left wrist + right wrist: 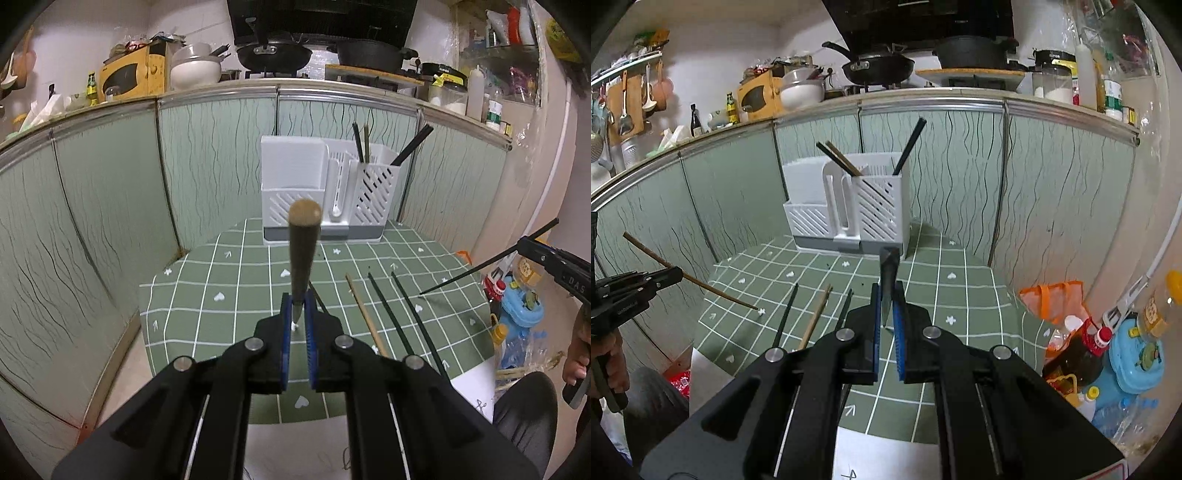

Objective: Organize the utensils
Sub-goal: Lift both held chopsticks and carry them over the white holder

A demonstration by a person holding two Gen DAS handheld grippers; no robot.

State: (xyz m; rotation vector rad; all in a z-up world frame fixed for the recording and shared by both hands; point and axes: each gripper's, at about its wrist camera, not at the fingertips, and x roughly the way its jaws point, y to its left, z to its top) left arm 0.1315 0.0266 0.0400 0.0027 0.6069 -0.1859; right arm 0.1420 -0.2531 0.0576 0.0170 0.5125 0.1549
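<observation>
The left gripper (300, 314) was right up close, its blue-padded fingers (285, 325) clamped on a brown chopstick (303, 251) that pointed straight ahead at the white utensil holder (295, 181), held clear above the counter (221, 288). In the right wrist view that same stick (687, 277) slanted from the gripper (670, 275), its thin tip down near the green checked cloth on the near-left side of the holder.

The right gripper (886, 314) was likewise clamped, fingers (897, 325) pressed on a dark chopstick (888, 280), which also aimed toward the holder (820, 218). Seen from the left wrist, that dark chopstick (487, 264) angled down from the right gripper (522, 243) with its tip just over the cloth, nearer than the holder and to its right.

Between the grippers and the holder, loose sticks lay on the counter (960, 295): one tan chopstick (365, 314) and two dark chopsticks (391, 314) just beside it, side by side, running toward the holder.

Farther on, the holder stood at the far edge of the counter against the green panelled wall (207, 155). Its right slotted compartment (375, 192) held three chopsticks upright (360, 142), two leaning left and one leaning right. Its left compartment (291, 162) showed nothing sticking out.
</observation>
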